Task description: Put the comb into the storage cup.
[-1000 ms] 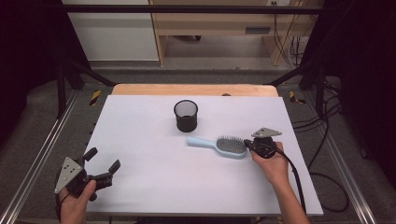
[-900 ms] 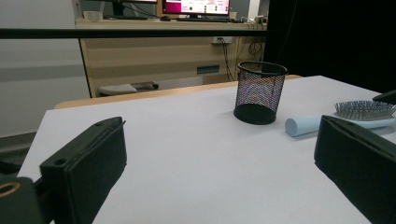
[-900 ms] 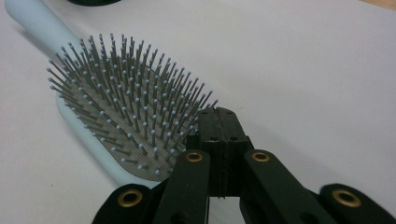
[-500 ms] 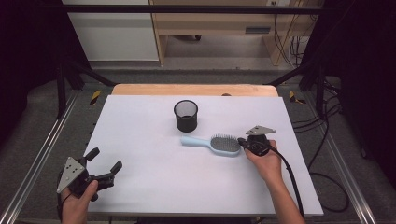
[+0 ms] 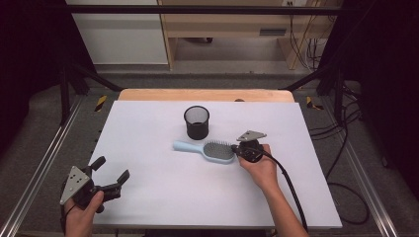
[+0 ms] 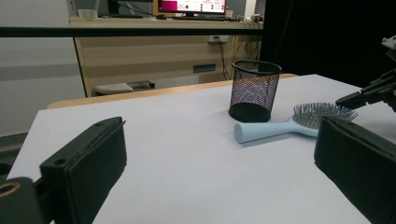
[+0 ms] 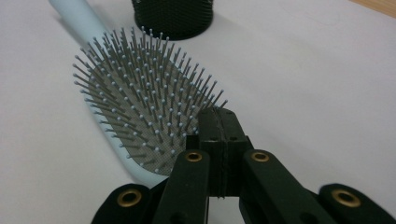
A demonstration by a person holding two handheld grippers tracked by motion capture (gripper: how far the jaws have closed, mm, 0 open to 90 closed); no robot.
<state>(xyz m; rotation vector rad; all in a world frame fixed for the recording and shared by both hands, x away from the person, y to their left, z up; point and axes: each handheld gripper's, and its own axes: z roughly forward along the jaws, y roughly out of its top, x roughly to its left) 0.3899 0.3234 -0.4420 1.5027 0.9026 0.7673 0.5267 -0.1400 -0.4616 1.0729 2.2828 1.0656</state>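
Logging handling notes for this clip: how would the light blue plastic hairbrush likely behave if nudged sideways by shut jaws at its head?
The light blue plastic hairbrush looks rigid, so it would probably slide and pivot as one piece. It lies flat, bristles up, so rolling or tipping seems unlikely. The shut right gripper sits at its head end; the handle might swing toward the black mesh cup.

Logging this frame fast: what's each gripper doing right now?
Left gripper: open, holding nothing.
Right gripper: shut, nothing between its jaws, its tips at the head of the hairbrush.
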